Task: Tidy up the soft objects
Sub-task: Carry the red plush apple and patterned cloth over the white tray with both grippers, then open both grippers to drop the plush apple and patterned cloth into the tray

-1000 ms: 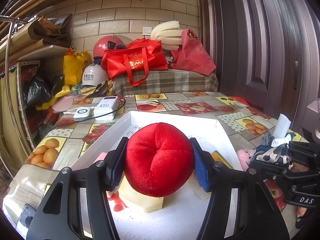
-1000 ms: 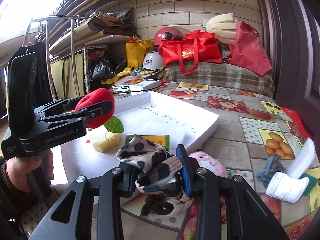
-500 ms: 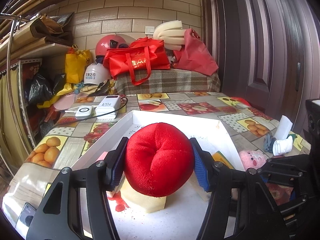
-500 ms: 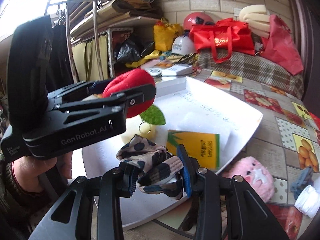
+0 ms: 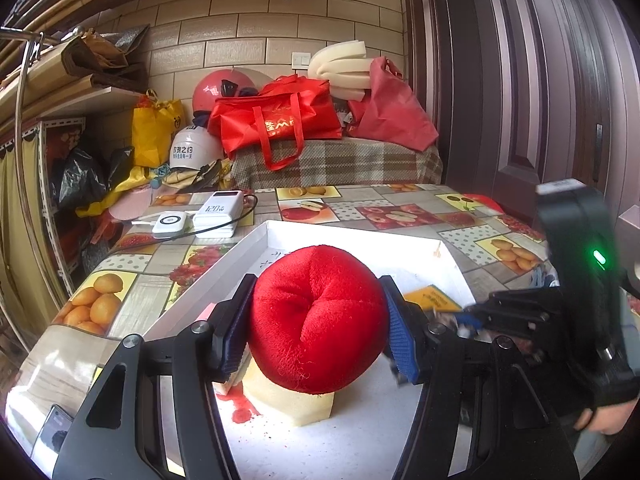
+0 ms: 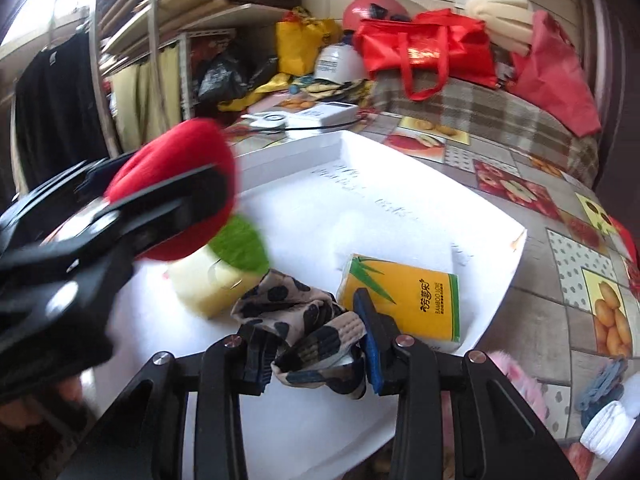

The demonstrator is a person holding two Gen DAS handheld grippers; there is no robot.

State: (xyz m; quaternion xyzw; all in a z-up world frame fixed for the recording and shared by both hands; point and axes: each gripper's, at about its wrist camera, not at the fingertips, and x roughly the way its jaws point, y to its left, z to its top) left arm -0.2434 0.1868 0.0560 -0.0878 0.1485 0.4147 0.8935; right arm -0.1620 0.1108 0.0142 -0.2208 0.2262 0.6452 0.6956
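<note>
The left gripper (image 5: 318, 326) clamps the red plush apple (image 5: 316, 318) over the white tray (image 5: 360, 236) – yellow sponge (image 5: 296, 402) beneath at 6 o'clock. The right gripper (image 6: 314, 350) pinches a spotted cloth (image 6: 298, 318) above the tray's near edge – tissue pack (image 6: 408, 300) at 2 o'clock

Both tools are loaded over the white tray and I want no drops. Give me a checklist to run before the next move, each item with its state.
1. Left tool clamped on the red plush apple: ok.
2. Right tool clamped on the spotted sock: ok.
3. Sock over the white tray: ok.
4. Bare tray floor left for both items: ok, beyond the yellow tissue pack.
5. Clearance between the two tools: cannot tell, they look close and the right view is blurred.
6. Apple clear of the pale foam block beneath it: cannot tell.
</note>
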